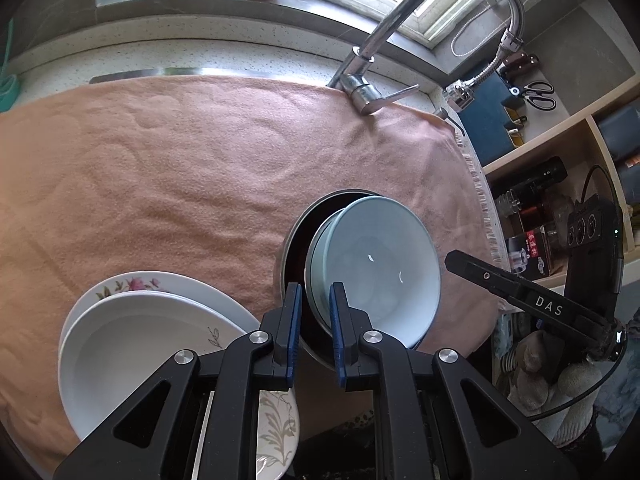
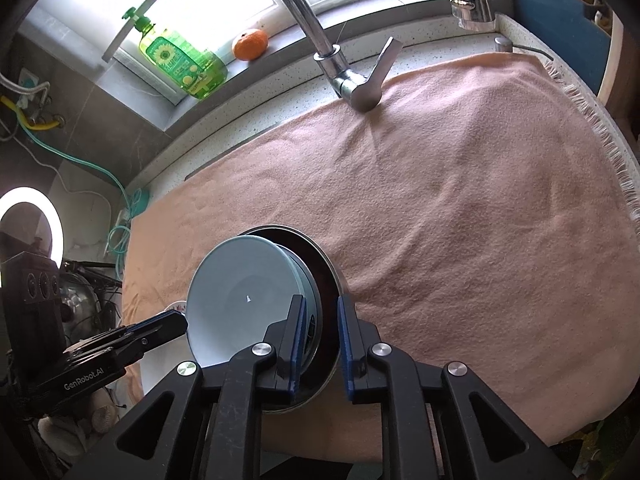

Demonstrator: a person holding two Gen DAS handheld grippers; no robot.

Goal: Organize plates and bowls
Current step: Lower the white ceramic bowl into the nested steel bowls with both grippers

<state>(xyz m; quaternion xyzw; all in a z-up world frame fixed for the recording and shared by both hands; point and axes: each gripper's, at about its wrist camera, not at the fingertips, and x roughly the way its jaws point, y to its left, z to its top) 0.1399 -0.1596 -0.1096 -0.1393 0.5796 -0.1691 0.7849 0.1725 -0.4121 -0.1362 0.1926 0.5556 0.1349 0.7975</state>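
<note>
Gripping the metal bowl (image 1: 290,256) rim, your left gripper (image 1: 316,304) is clamped; right gripper (image 2: 322,316) straddles it, fingers barely apart, blue bowls (image 2: 240,296) nested inside.

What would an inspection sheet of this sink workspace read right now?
Surface: pink towel covers the counter.
Job's things: pale blue bowls nested, tilted, in steel bowl; stacked plates beside it.
Clutter: soap bottle, orange on windowsill.
Grippers: left gripper shut on the pale blue bowls' rim; right gripper straddles both bowls' rims, grip unclear.
Cables: green hose, black cable at the sides.
Surroundings: faucet, shelves, ring light.
</note>
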